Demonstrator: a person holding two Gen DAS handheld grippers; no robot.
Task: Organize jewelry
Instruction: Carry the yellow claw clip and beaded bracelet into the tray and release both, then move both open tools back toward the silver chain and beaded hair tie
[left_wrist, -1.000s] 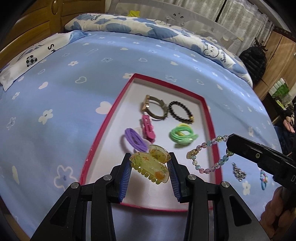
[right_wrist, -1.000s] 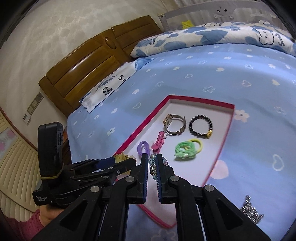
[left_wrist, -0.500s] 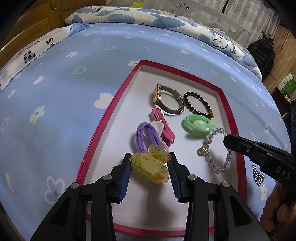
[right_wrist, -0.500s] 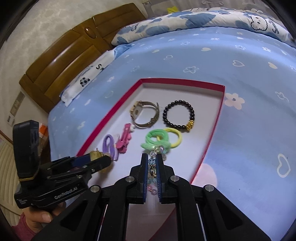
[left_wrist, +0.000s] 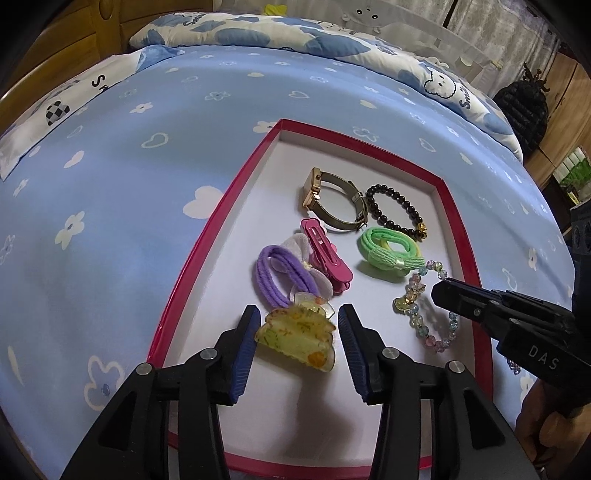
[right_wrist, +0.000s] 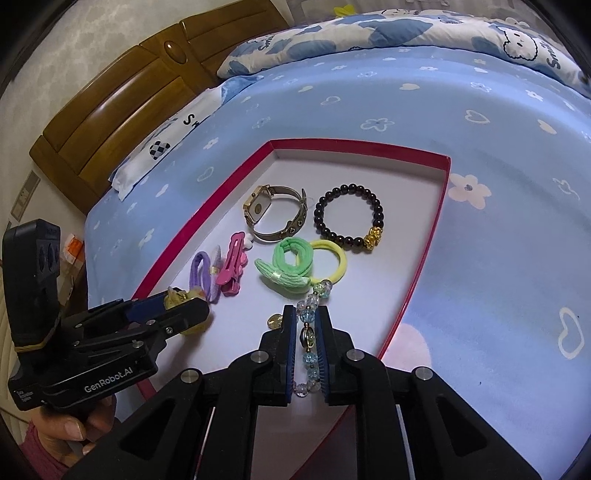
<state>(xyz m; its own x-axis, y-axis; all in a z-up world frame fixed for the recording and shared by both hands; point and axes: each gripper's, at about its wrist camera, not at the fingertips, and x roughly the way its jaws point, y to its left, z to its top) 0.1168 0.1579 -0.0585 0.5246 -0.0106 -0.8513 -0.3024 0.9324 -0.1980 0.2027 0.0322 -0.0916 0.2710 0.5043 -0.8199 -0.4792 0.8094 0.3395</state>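
Observation:
A red-rimmed tray (left_wrist: 218, 218) with a white floor lies on the blue bed. In it are a gold watch (left_wrist: 332, 201), a black bead bracelet (left_wrist: 397, 214), green and yellow hair ties (left_wrist: 388, 254), a pink clip (left_wrist: 327, 254) and a purple hair tie (left_wrist: 280, 275). My left gripper (left_wrist: 295, 334) is open, its pads apart from the yellow claw clip (left_wrist: 295, 338) that rests on the tray floor between them. My right gripper (right_wrist: 306, 332) has its jaws slightly parted around the pastel bead bracelet (right_wrist: 308, 332), which lies on the tray near the right rim (left_wrist: 430, 317).
The bed sheet (left_wrist: 147, 166) surrounds the tray; a patterned quilt (left_wrist: 332, 40) lies at the far side and a wooden headboard (right_wrist: 129, 99) beyond. A small charm (left_wrist: 513, 365) lies on the sheet right of the tray, behind my right gripper.
Both grippers came down into the tray. The left one opened and let the claw clip rest on the floor. The right one laid the bead bracelet down and loosened its jaws.

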